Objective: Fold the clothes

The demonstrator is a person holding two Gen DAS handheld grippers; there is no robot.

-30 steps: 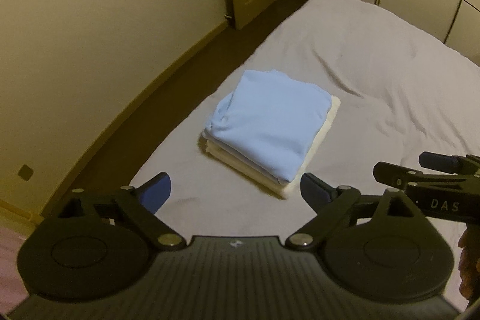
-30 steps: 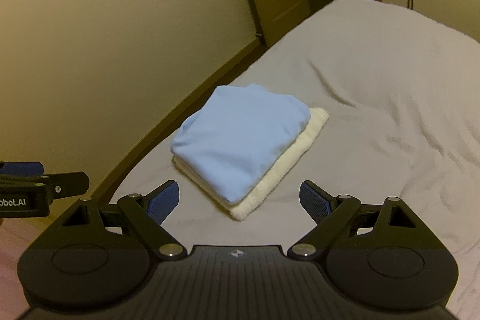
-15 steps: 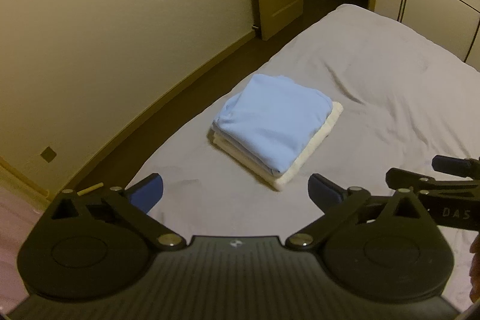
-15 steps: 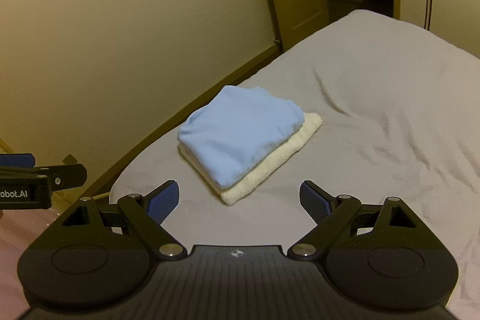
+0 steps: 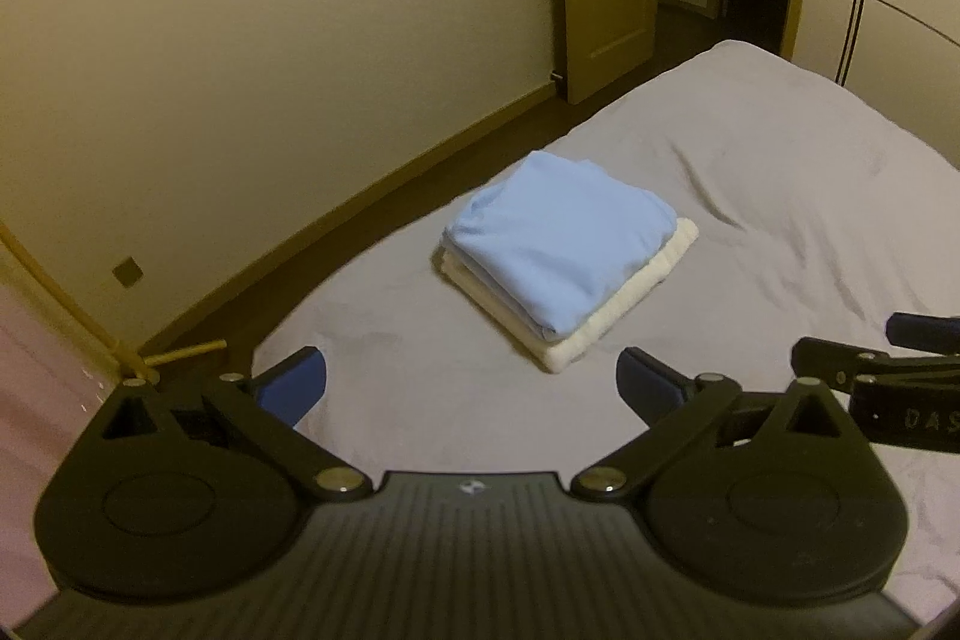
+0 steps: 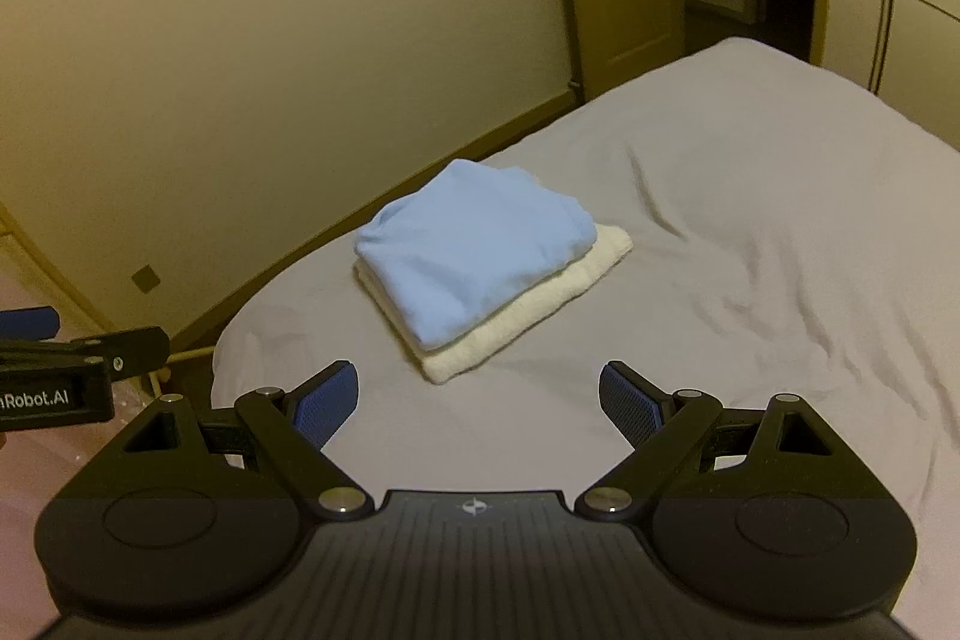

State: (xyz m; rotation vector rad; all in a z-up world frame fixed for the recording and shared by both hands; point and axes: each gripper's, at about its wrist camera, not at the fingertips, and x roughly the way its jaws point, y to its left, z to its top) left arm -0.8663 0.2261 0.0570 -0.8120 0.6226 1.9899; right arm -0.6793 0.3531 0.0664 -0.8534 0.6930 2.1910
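Neatly folded blue garment [image 5: 561,244] atop cream towel [image 5: 612,316], grey bed [image 5: 780,196], both hand-held grippers spread

The black left gripper with blue pads [image 5: 471,388] has its two fingers spread wide apart, holding nothing. The black right gripper with blue pads [image 6: 478,407] is just beside it, spread wide and empty too.

The folded stack [image 5: 564,256] sits near the bed's [image 5: 780,196] left edge, and it is the only obstacle on the sheet. Bare sheet lies between the stack and the bed's near edge, and wide free sheet runs to the right and to the far edge. Left of the bed a narrow floor strip [image 5: 384,196] meets the wall [image 5: 240,70].
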